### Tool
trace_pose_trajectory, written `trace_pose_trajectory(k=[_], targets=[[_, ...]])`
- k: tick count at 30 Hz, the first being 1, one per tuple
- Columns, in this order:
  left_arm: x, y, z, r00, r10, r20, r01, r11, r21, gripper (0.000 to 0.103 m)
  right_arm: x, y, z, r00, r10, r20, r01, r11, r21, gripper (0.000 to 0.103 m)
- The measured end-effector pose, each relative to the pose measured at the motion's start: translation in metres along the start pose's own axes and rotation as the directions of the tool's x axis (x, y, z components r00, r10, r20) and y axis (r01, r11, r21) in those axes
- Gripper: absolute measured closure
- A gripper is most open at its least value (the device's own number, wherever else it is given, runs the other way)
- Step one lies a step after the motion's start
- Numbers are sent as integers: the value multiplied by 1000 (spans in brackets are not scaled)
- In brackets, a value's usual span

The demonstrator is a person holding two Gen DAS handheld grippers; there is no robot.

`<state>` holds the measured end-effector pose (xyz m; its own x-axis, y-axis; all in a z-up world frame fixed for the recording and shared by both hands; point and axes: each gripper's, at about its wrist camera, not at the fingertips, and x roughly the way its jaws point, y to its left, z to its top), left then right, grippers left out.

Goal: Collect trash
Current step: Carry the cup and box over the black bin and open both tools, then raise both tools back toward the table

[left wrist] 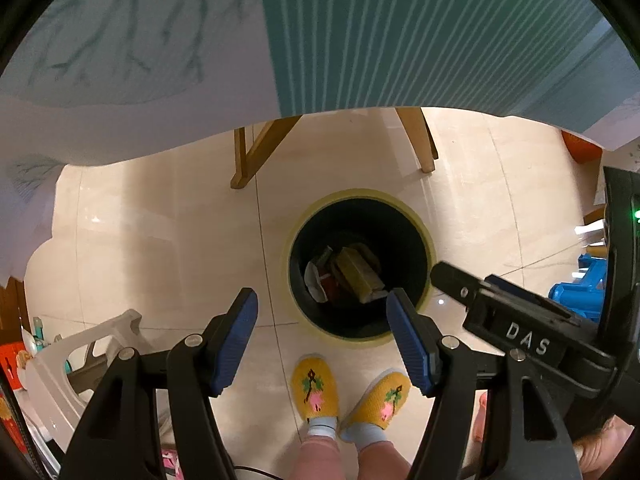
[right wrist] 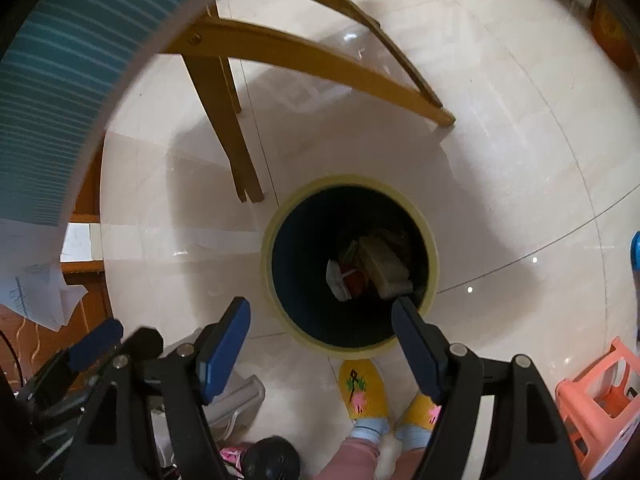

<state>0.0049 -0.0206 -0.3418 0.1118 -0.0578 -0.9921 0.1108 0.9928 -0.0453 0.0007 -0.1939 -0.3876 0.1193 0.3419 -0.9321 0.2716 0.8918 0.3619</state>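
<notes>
Directly below right claw [right wrist: 320, 320]: bin [right wrist: 280, 320]

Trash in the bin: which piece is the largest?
The yellowish-tan box, lying tilted across the bin; the white wrapper and red piece beside it are smaller.

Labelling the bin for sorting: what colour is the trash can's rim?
Pale yellow rim around a dark inside, clearest in the right wrist view.
</notes>
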Motion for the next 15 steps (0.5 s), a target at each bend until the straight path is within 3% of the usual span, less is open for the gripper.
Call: trace_pose_trajectory(k=[8,15], targets=[[-54,0,-12,999,-27,25,27,1000,-10,38,-47,17,-12,996,-13,87,19,998,-61,29],[-121,11,-18,996,-42,76,44,999,-17,38,-116,34,-30,992,-10,129,24,994,-107,29]])
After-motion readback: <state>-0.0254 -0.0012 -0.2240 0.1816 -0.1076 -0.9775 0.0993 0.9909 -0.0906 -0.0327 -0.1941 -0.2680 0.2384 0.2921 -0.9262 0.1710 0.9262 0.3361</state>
